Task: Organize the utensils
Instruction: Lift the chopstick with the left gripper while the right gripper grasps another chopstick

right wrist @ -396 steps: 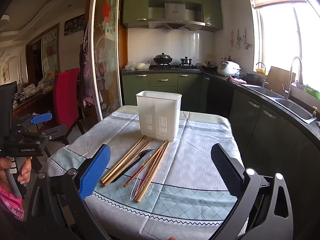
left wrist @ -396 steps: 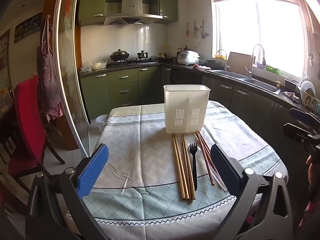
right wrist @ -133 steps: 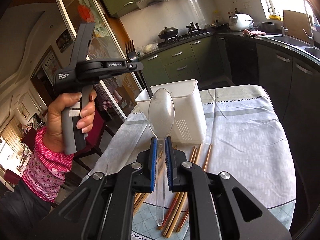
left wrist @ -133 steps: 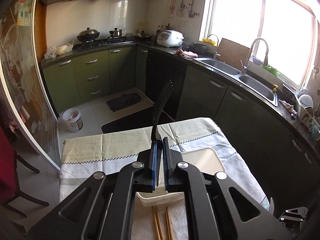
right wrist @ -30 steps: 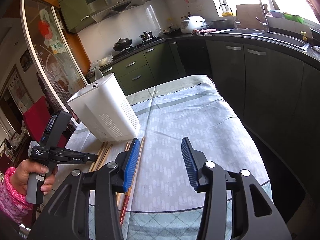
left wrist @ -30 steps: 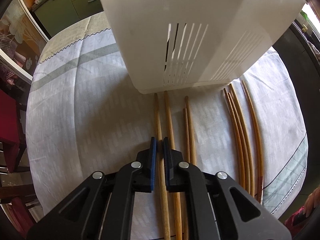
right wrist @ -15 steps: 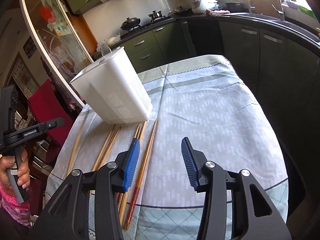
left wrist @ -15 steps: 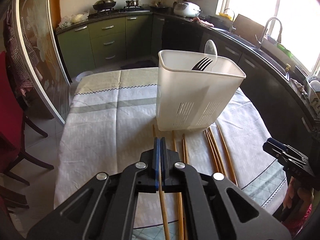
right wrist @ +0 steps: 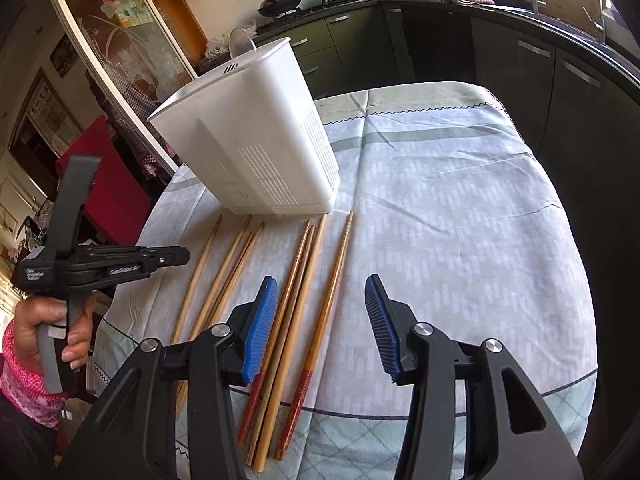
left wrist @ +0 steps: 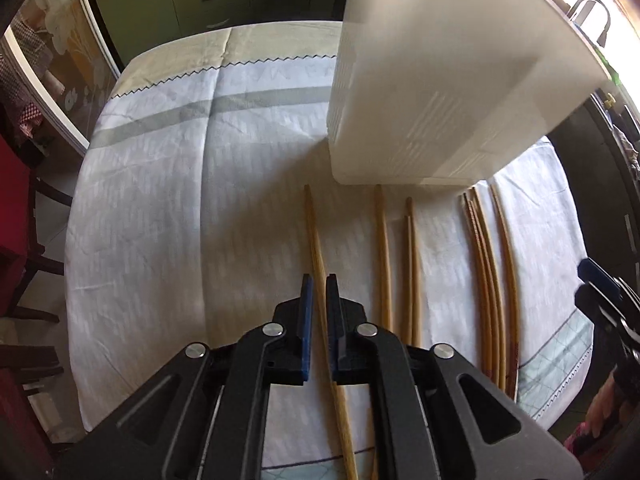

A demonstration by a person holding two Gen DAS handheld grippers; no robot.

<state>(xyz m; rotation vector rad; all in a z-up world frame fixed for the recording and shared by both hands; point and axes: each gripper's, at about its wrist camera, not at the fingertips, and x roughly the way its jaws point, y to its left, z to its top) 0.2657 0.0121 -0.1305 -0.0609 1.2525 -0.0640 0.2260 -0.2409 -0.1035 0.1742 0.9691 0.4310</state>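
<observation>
- Seven chopsticks are seen lying on the cloth-covered counter (right wrist: 460, 208), just in front of the white utensil holder (right wrist: 256, 152), their tips pointed toward it.
- One pale chopstick (left wrist: 316, 240) is pinched between the blue pads of the left claw (left wrist: 319, 280), which is pressed together on it; the stick's far tip ends close to the holder's base, slightly to its left in the left wrist view.
- Three more pale chopsticks (right wrist: 228, 268) are laid side by side to the right of the pinched one, near it but apart.
- Three darker chopsticks with red patterned ends (right wrist: 304, 288) are grouped further right.
- The right claw (right wrist: 320, 292) is held spread above the darker group, and its jaws are opening; two of the red-ended sticks are seen under its left pad, and one is seen in the gap between the pads, none touched by them.
- A clear spoon (right wrist: 240, 44) is seen standing out of the holder's far corner.
- The left claw's handle is gripped by a hand (right wrist: 52, 328) in a pink patterned sleeve (right wrist: 24, 384).
- The holder's slotted side walls are shown in the right wrist view; its inside cannot be made out.
</observation>
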